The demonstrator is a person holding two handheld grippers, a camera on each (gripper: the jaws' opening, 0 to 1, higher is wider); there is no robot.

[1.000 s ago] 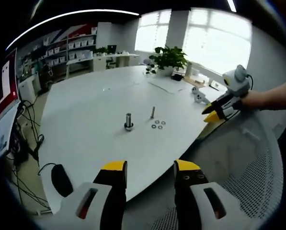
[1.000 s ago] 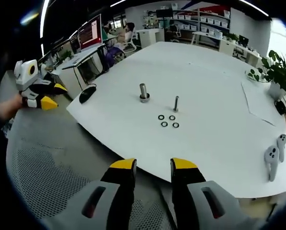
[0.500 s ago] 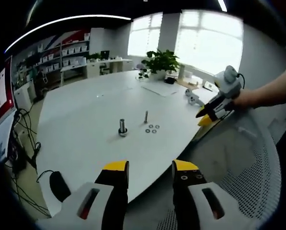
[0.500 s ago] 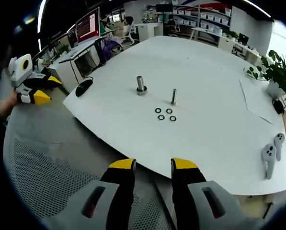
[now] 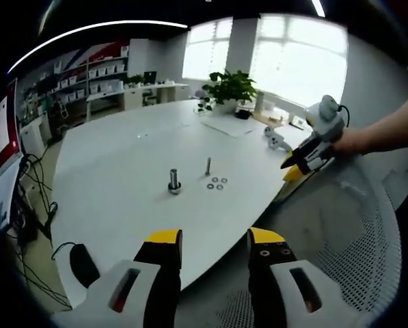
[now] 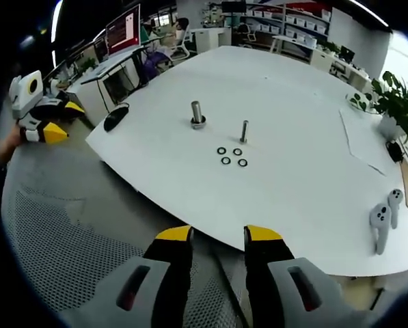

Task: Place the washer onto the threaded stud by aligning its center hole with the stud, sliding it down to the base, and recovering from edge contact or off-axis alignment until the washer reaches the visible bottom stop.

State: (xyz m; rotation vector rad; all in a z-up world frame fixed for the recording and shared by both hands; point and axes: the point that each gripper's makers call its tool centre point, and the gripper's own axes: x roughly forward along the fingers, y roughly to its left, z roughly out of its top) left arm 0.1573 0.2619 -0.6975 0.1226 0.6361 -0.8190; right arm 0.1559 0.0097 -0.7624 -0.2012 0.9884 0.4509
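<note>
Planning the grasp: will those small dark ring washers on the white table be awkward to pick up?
Probably. The four small dark ring washers lie flat on the smooth white table, so jaws may slide them instead of catching an edge. They look thin and light, likely stiff, and unlikely to roll while flat.

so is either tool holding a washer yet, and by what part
No, nothing is held. Both the left tool and the right tool are open and empty, off the table edge. The four washers lie on the white table beside the stud.
</note>
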